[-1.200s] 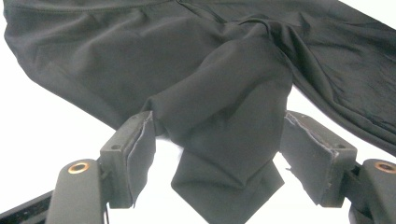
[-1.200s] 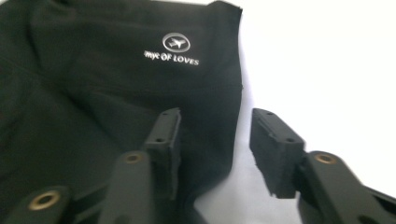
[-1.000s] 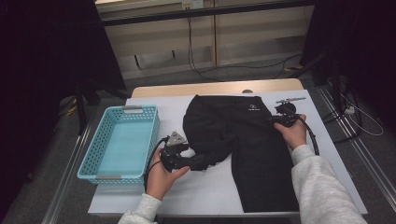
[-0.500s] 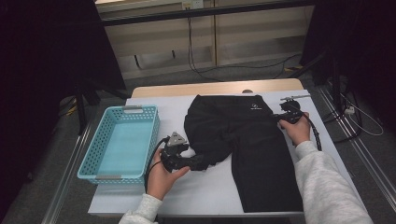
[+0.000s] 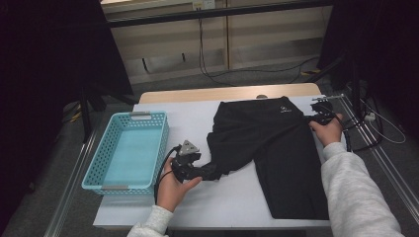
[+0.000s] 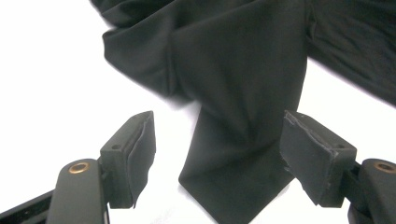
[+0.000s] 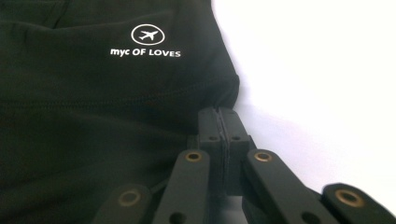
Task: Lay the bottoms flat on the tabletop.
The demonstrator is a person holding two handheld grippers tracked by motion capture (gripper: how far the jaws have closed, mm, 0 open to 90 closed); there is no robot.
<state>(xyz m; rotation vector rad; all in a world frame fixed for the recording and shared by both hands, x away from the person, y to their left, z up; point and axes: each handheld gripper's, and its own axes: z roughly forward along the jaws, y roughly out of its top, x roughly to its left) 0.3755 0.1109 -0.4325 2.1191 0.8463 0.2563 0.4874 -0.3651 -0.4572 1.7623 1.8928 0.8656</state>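
Note:
Black trousers (image 5: 276,148) with a small white logo (image 7: 147,42) lie spread on the white table (image 5: 188,118). My left gripper (image 5: 212,173) rests near the table's front. It is open, and one trouser leg's hem (image 6: 233,186) lies loose between its pads (image 6: 135,158). My right gripper (image 5: 316,117) is at the table's right edge. Its jaws stand pressed together on the corner of the waistband (image 7: 224,95), just below the logo, and the right gripper (image 7: 219,116) points along the cloth.
A light blue plastic basket (image 5: 160,143) stands on the left part of the table, beside my left hand. Cables and a black stand sit past the table's right edge. The wooden far rim of the table (image 5: 197,94) runs behind the trousers.
My right gripper has closed on the waistband corner and moved right toward the table's edge, drawing the waist flatter. The left gripper has stayed put.

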